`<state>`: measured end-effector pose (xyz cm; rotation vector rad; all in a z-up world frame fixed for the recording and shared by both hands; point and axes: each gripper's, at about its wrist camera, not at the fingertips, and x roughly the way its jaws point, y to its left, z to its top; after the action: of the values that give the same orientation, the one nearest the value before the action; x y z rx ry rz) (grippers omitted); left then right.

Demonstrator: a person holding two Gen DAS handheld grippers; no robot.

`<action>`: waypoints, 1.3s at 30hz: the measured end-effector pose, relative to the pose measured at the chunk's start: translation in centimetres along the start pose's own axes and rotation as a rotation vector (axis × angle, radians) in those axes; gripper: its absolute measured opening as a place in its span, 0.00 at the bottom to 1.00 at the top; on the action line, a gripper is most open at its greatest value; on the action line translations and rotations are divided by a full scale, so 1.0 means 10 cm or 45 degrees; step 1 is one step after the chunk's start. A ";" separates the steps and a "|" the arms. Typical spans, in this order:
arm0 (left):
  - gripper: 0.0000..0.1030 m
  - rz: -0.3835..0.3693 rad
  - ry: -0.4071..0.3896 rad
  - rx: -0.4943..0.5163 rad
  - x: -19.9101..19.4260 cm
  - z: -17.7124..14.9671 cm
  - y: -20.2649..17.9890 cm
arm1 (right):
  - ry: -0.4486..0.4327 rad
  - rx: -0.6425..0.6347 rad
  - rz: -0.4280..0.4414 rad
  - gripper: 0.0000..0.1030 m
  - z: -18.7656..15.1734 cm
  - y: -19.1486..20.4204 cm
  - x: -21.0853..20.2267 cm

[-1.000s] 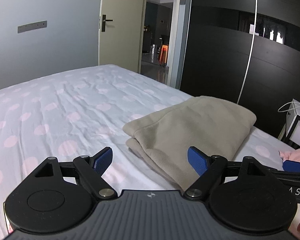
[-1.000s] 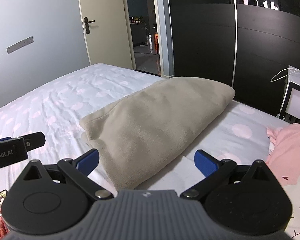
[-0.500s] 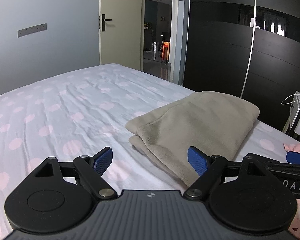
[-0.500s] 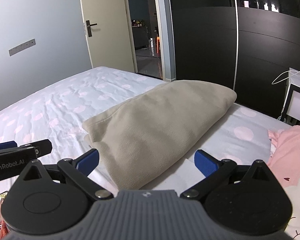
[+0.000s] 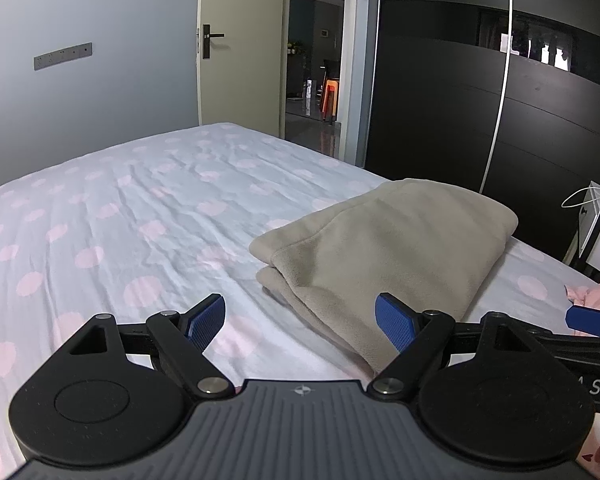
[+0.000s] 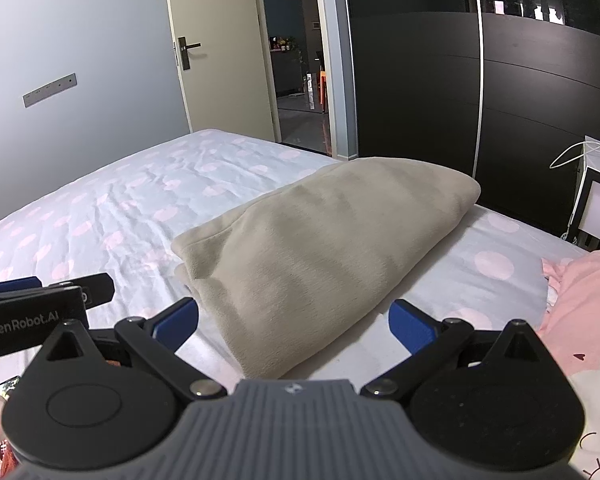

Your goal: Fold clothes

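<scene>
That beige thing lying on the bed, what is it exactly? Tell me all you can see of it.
The beige garment looks like soft, fleecy fabric, already folded into a thick, rounded bundle of several layers, edges stacked at its near-left corner. It lies flat on the polka-dot bedsheet, slanting toward the dark wardrobe. Nothing grips it; both tools are open and short of it.

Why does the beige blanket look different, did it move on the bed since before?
No. The folded beige blanket lies on the same pink dots of the bedsheet; only the camera view tilted a little, shown by the door shifting too.
</scene>
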<state>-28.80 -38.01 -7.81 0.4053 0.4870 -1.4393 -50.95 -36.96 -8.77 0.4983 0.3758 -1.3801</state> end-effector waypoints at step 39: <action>0.80 0.007 0.004 0.006 0.00 -0.02 -0.02 | -0.010 0.028 -0.008 0.99 -0.02 0.01 0.00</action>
<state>-29.05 -37.95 -7.96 0.4126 0.4850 -1.4345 -50.89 -36.85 -8.95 0.5102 0.3568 -1.3933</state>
